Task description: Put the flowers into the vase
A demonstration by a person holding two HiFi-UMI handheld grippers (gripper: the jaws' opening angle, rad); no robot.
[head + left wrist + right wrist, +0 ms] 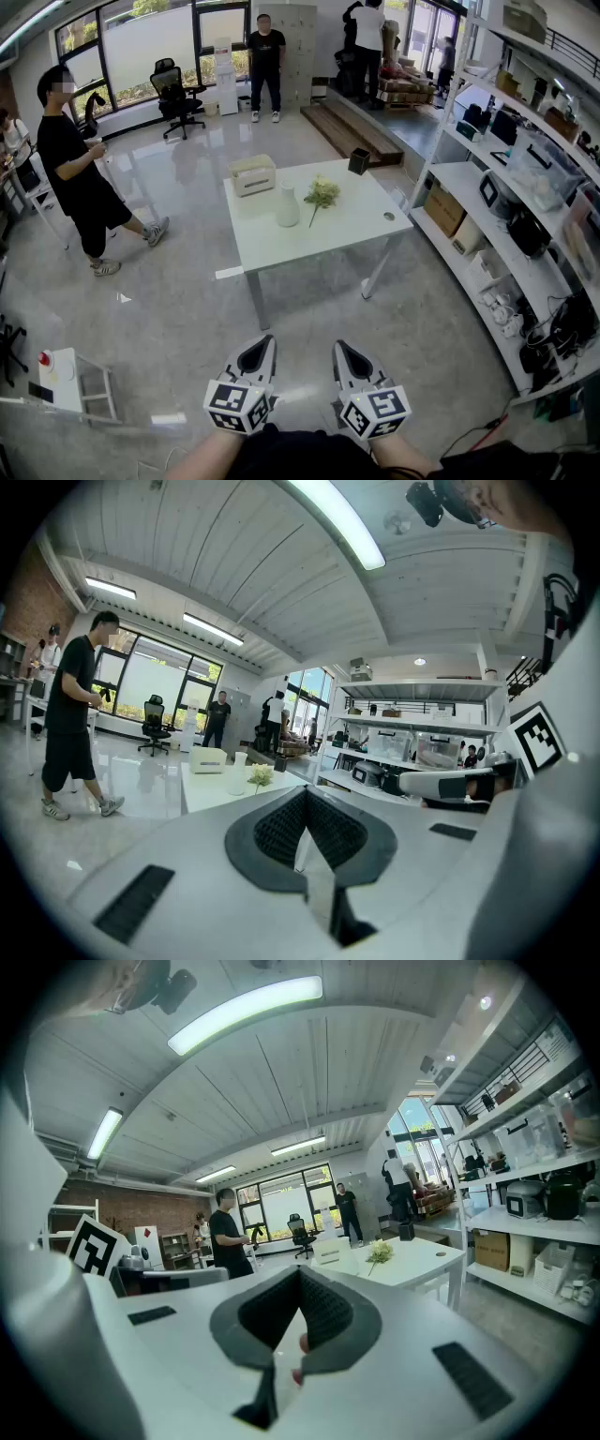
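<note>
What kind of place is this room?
Probably a lab or workshop-like office: open shelving stacked with boxes, an office chair by large windows, and a white table.

White-shelled left claw (263,343), matching right claw (339,347), dark ribbed pads (277,834), black-and-white square-marker cube (239,408) on each, black clothing (292,457)

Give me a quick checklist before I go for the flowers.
1. Flowers free on the table, beside the vase: ok.
2. The vase upright: ok.
3. The vase mouth clear: cannot tell.
4. Left claw open for a grasp: not ok, shut and empty.
5. Right claw open: not ok, shut and empty.
6. The table within reach: not ok, it stands well ahead.
</note>
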